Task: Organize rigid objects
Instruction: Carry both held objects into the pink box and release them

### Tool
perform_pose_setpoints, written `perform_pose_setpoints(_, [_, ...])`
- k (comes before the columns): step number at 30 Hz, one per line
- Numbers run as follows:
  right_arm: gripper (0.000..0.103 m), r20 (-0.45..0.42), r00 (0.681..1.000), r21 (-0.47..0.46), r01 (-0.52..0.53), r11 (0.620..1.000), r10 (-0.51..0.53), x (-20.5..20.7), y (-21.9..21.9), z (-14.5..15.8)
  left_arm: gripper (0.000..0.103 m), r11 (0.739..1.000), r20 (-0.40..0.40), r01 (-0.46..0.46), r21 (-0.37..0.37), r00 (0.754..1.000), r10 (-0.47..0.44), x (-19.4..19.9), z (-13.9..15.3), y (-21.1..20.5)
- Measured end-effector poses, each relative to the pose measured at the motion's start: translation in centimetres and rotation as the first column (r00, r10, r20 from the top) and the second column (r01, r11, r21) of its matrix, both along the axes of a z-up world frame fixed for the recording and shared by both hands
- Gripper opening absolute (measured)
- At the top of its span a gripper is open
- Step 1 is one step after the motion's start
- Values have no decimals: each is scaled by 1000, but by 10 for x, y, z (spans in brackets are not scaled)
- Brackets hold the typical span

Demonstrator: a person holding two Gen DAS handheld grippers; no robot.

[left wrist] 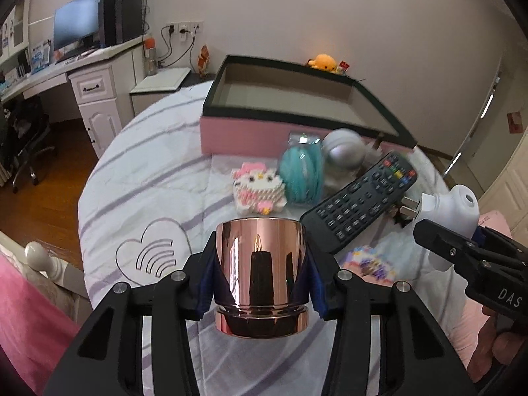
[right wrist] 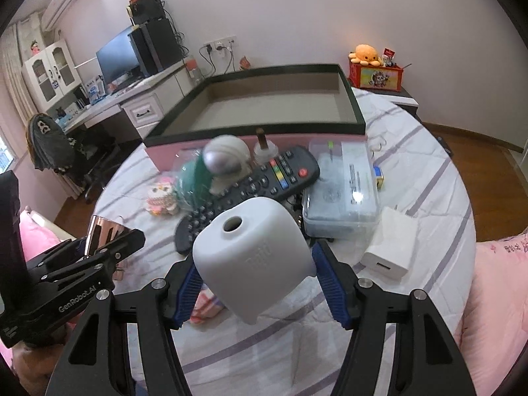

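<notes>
My left gripper (left wrist: 260, 277) is shut on a shiny rose-gold cup (left wrist: 260, 270), held above the striped bed sheet; it also shows in the right wrist view (right wrist: 102, 236). My right gripper (right wrist: 254, 264) is shut on a white plug-in device (right wrist: 254, 250), whose prongs show in the left wrist view (left wrist: 452, 204). The empty pink box with a dark rim (left wrist: 264, 128) (right wrist: 346, 79) stands behind the pile of objects. A black remote (left wrist: 359, 201) (right wrist: 250, 191) lies between the grippers and the box.
A pink-and-white bead cat (left wrist: 259, 189), a teal packaged item (left wrist: 302, 171), a silver-white astronaut figure (right wrist: 224, 158), a clear plastic case (right wrist: 343, 188) and a white charger (right wrist: 392, 244) lie on the bed. A desk with monitor (left wrist: 76, 29) stands left.
</notes>
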State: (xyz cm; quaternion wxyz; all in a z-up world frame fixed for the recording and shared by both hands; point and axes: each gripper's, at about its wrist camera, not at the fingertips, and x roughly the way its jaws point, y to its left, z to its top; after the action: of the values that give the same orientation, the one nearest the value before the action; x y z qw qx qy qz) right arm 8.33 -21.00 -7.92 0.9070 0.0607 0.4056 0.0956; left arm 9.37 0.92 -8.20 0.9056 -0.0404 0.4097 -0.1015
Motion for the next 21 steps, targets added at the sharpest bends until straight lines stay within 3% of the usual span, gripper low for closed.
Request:
perform_pose_setpoints(6, [65, 52, 998, 11, -32, 999, 31, 11, 3, 32, 47, 1000, 46, 18, -20, 999, -17, 14, 32, -6])
perform_pose_setpoints(12, [65, 116, 992, -16, -47, 999, 49, 56, 5, 66, 47, 999, 113, 40, -16, 993, -38, 56, 69, -16])
perform_pose_setpoints(16, [65, 114, 993, -28, -38, 999, 41, 111, 2, 76, 47, 1000, 119, 29, -3, 992, -29, 103, 83, -25])
perform_pose_setpoints(21, [66, 57, 998, -38, -27, 999, 29, 184, -2, 62, 47, 999, 133, -1, 32, 991, -3, 158, 90, -37])
